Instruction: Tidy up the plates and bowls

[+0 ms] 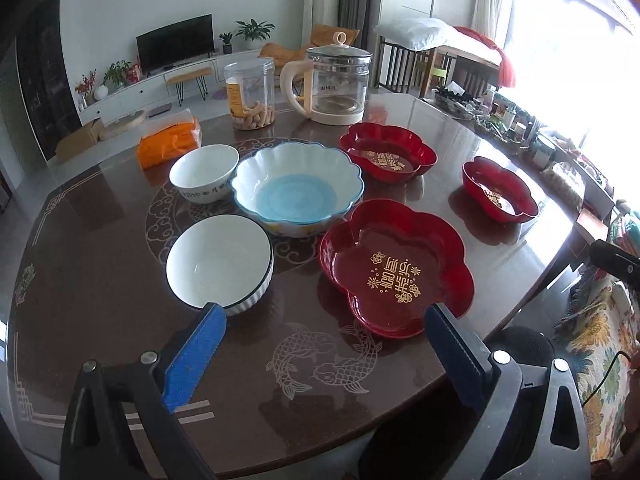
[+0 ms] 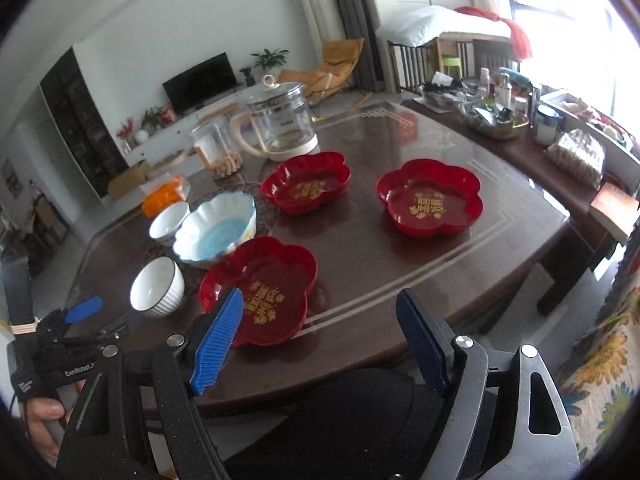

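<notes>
On the dark table (image 1: pixel 100 280) stand a white ribbed bowl (image 1: pixel 219 264), a small white bowl (image 1: pixel 204 172) and a blue-centred scalloped bowl (image 1: pixel 296 188). Three red flower-shaped plates lie to their right: the near one (image 1: pixel 396 268), the far one (image 1: pixel 388 152) and the right one (image 1: pixel 500 190). My left gripper (image 1: pixel 324 316) hovers open over the table's front edge, between the ribbed bowl and the near red plate. My right gripper (image 2: pixel 320 300) is open too, just in front of the near red plate (image 2: pixel 276 272), holding nothing. The right red plate (image 2: pixel 430 200) sits farther off.
A glass kettle (image 1: pixel 336 88), a snack jar (image 1: pixel 250 96) and an orange tissue pack (image 1: pixel 168 146) stand behind the bowls. A cluttered side table (image 2: pixel 500 116) runs along the right. A hand (image 2: pixel 44 412) holds the left gripper's handle at lower left.
</notes>
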